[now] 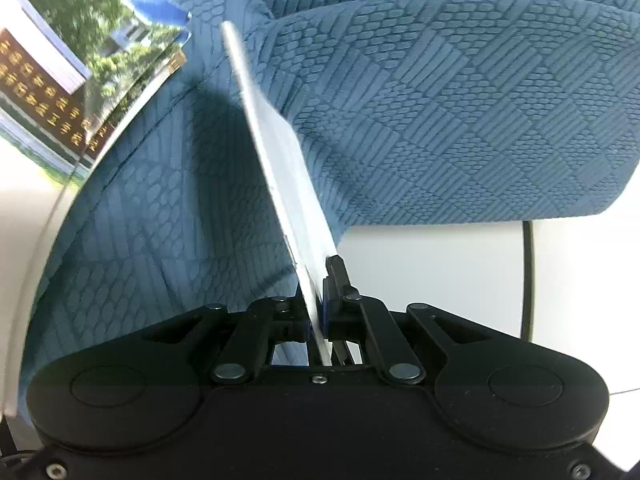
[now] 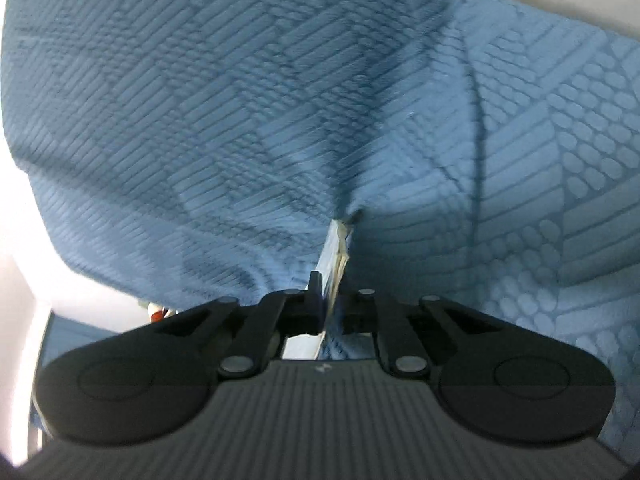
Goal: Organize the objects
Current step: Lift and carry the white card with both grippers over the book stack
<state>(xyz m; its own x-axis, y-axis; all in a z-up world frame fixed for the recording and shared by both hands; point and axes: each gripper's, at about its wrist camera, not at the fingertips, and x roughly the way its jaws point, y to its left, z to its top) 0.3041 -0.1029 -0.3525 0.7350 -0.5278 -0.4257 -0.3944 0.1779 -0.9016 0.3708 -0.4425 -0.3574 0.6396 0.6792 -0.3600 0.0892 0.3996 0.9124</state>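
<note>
Left claw (image 1: 320, 312) is clenched on a thin white sheet (image 1: 280, 160), held on edge above the blue textured cushion (image 1: 460, 100). Right claw (image 2: 330, 300) pinches a fold of blue fabric (image 2: 240, 120). Booklets (image 1: 60, 80) lie far left. Nothing looks placed yet; sorting appears at an early stage.

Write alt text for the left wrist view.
The left gripper clamps a thin pale sheet edge-on above blue textured fabric. A photo booklet lies at upper left, and a black cable runs at right.
</note>
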